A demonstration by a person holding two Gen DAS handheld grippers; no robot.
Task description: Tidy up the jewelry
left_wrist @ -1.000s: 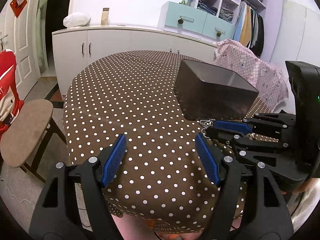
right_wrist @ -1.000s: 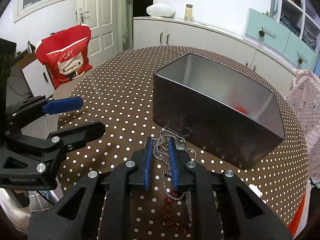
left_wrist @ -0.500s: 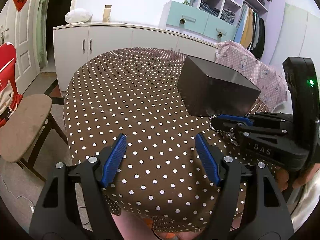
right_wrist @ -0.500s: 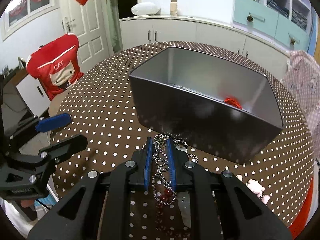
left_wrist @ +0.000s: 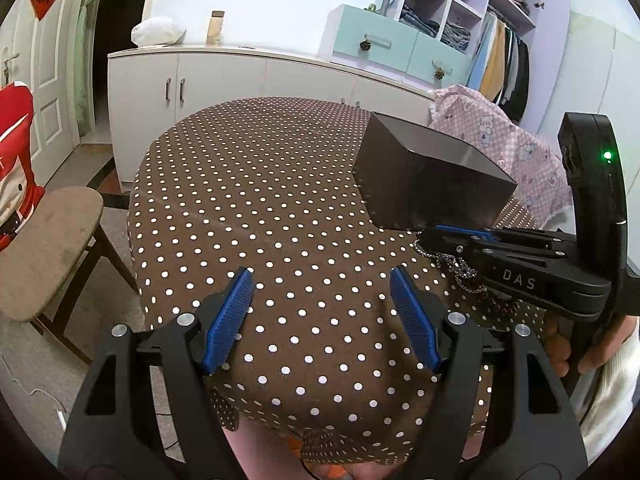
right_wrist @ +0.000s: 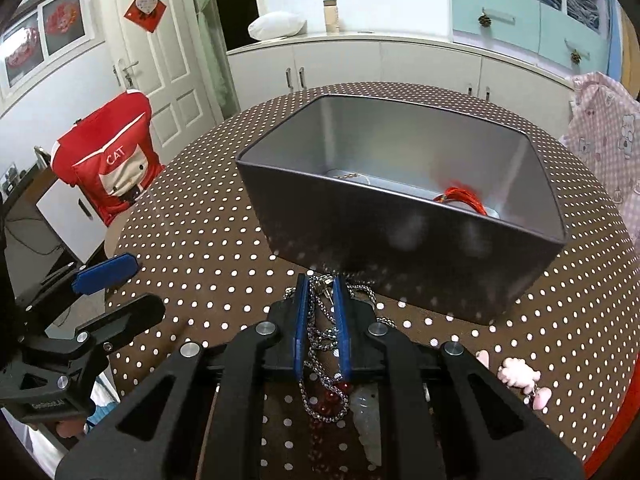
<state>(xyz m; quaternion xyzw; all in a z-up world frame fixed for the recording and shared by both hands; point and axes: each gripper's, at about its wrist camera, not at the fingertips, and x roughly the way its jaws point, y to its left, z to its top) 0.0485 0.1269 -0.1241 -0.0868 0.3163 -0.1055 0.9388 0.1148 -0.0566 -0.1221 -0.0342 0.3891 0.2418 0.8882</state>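
Note:
A grey metal box (right_wrist: 400, 216) stands open on the polka-dot table (right_wrist: 208, 240); it also shows in the left wrist view (left_wrist: 432, 180). Inside lie a red tassel piece (right_wrist: 460, 196) and a thin chain (right_wrist: 352, 176). My right gripper (right_wrist: 320, 284) is shut on a silver chain necklace (right_wrist: 320, 336), lifted just in front of the box's near wall; the chain hangs below it with a pale pendant (right_wrist: 368, 420) and red beads (right_wrist: 332, 394). In the left wrist view the right gripper (left_wrist: 424, 240) holds the chain (left_wrist: 460, 268). My left gripper (left_wrist: 320, 308) is open and empty over the table's near edge.
A pink charm (right_wrist: 520, 376) lies on the table at the right. A wooden stool (left_wrist: 44, 248) and a red-covered chair (right_wrist: 108, 164) stand left of the table. White cabinets (left_wrist: 240, 80) run along the back wall. A pink checked cloth (left_wrist: 500, 140) lies behind the box.
My right gripper has lifted the silver chain off the table and moved closer to the box. My left gripper has stayed open and drawn back slightly.

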